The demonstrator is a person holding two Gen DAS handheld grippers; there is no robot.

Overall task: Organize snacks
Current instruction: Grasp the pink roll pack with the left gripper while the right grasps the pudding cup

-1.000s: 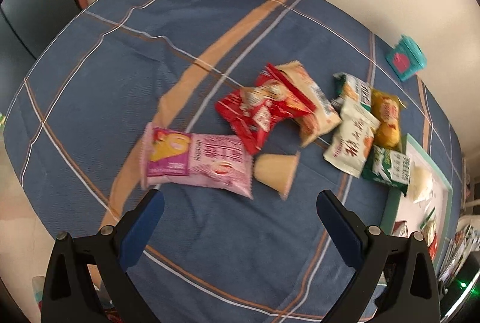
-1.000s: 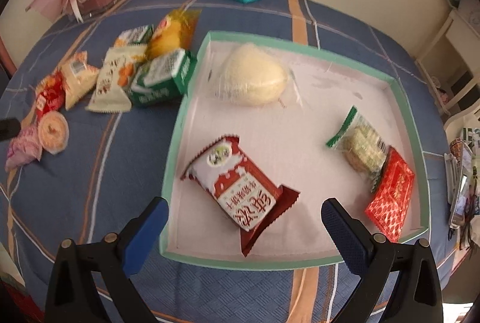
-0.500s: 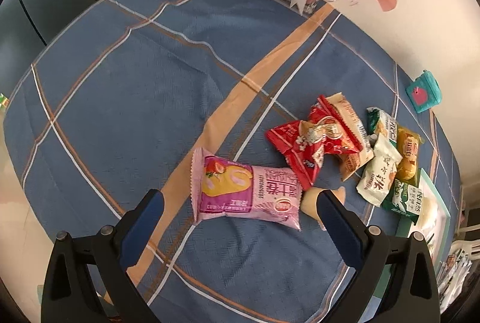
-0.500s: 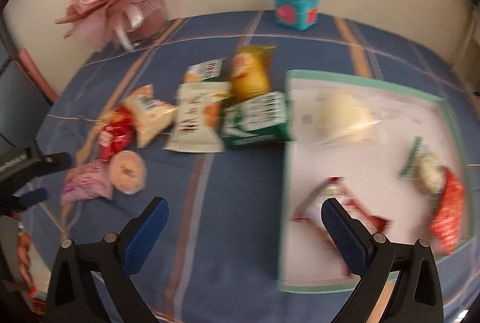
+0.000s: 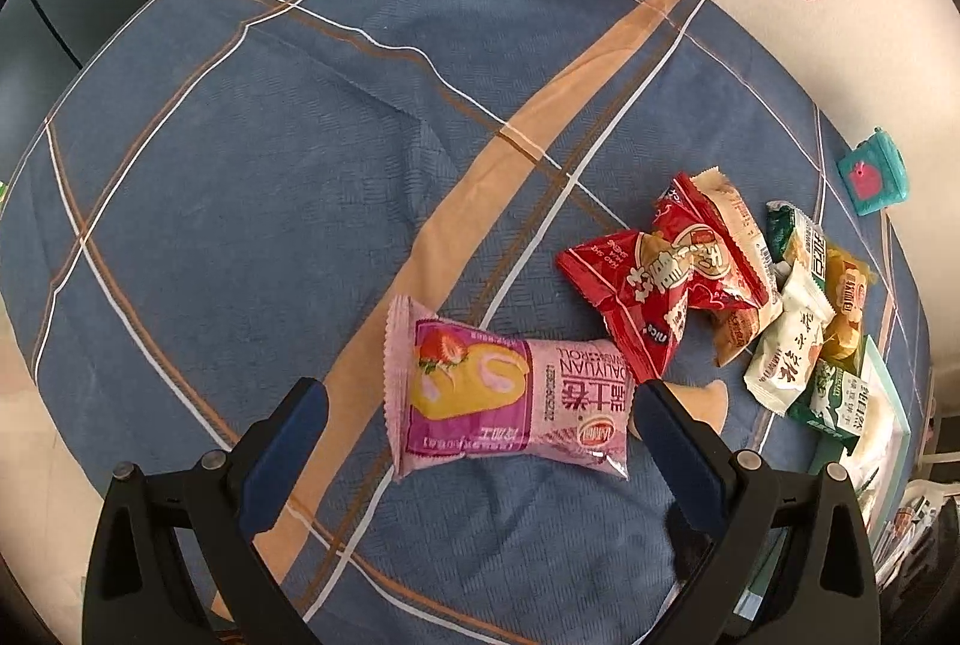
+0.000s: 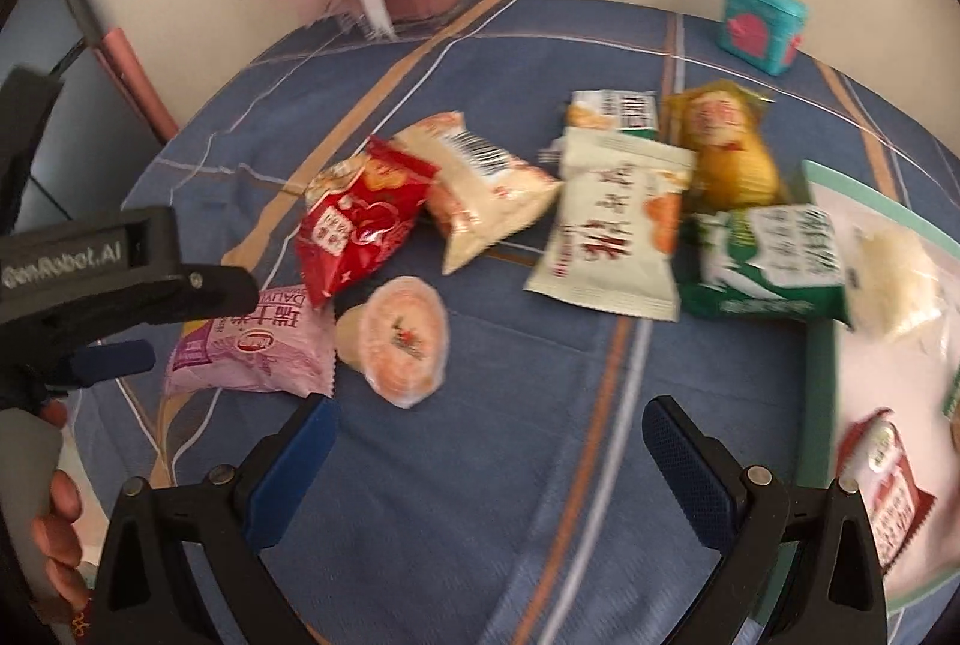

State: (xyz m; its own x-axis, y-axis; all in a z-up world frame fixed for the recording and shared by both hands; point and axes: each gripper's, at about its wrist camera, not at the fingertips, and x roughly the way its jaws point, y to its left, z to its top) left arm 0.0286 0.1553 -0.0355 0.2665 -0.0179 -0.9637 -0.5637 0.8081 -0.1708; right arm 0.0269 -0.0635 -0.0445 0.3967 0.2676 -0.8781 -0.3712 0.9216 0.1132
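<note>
The left tongs (image 5: 480, 429) are spread wide and set astride the pink Swiss-roll packet (image 5: 510, 405), one finger off each short end, apparently so that a closing squeeze would take it lengthwise; nothing is gripped yet. The right tongs (image 6: 489, 441) are likewise wide and empty, held over bare blue cloth near the jelly cup (image 6: 399, 339), which lies on its side just beside the pink packet. Further out, a red packet (image 6: 360, 225), a beige packet (image 6: 480, 183), a white packet (image 6: 612, 237), a yellow packet (image 6: 726, 147) and a green packet (image 6: 774, 261) are bunched on the bench (image 5: 240, 165). The green one overlaps the rim of the tray (image 6: 819, 345), where sorted snacks are evidently gathered.
</note>
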